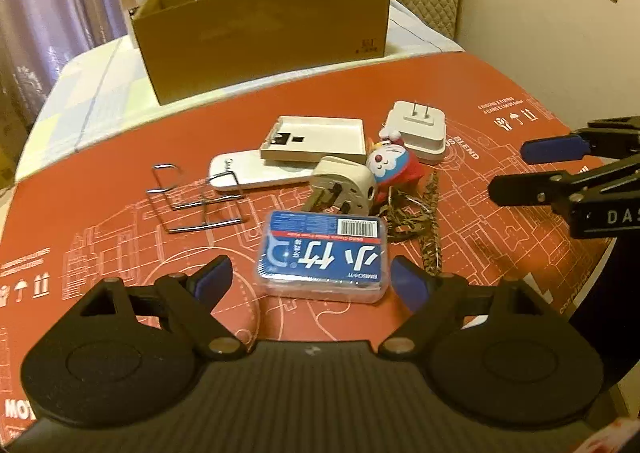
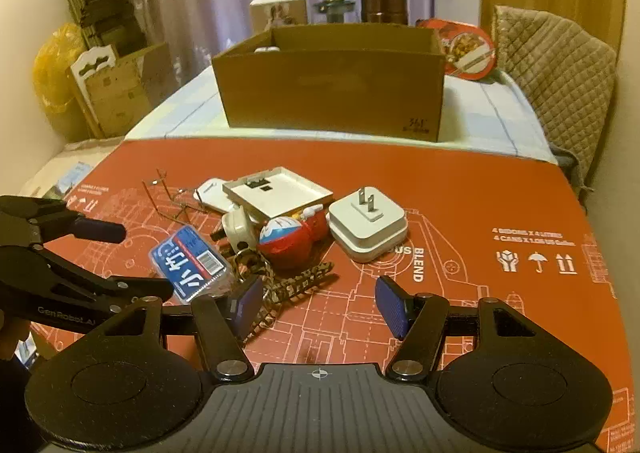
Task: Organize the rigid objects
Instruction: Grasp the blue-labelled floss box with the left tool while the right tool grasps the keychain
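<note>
Red printed sheeting covers the tabletop (image 1: 480, 101), curtains behind. Left gripper (image 1: 312, 277) holds its jaws released, astride the blue floss box (image 1: 322, 253), pads clear of it; the box's long axis runs across the jaws. Right gripper (image 2: 318, 303) has its jaws released above bare sheet beside a patterned strap (image 2: 296, 281). Beyond the clutter stands the cardboard box (image 2: 332, 93), open-topped, with bare sheet to the right.

The cardboard box (image 2: 332, 81) walls hide nearly all its contents; only a white object (image 2: 267, 49) at its eleven o'clock corner peeks out, too little to identify. The small white tray (image 1: 316, 141) covers part of the flat white device (image 1: 256, 173).
</note>
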`<state>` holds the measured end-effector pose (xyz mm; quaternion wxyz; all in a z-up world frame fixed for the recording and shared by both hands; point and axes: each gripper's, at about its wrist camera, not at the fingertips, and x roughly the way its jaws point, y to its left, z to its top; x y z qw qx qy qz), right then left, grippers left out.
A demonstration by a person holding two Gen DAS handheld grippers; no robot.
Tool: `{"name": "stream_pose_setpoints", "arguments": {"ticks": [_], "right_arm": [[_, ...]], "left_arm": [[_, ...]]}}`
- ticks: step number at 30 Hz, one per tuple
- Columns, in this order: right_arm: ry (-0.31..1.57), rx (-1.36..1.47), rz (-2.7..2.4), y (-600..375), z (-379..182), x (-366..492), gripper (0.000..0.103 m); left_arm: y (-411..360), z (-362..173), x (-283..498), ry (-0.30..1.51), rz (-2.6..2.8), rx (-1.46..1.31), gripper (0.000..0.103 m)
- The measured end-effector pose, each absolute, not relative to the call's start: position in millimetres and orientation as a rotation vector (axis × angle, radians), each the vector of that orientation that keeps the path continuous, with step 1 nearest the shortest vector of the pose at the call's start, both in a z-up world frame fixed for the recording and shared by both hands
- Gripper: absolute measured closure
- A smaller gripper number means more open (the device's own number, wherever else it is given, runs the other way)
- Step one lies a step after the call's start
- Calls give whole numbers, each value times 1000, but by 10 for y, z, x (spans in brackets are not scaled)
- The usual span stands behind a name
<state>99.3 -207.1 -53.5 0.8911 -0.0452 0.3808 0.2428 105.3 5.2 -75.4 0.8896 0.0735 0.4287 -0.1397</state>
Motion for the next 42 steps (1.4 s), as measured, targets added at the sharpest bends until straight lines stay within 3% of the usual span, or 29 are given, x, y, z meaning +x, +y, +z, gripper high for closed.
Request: {"name": "stream_pose_setpoints", "arguments": {"ticks": [25,35,39,42], "right_arm": [[802,-331,725,-1578,-933,1264,44],[811,-533,791,-1246,-1099,1324,56],[859,-535,808,-1244,-1138,1361,71],[870,-516,780,-1270,-1133,1389,77]], "left_arm": [[206,-1025,1302,959,-240,138,19],[338,-1025,1299,948,-213,117,19],[330,-1038,1295,941,-214,111,19],[334,-1050,1299,940,-212,110,19]]}}
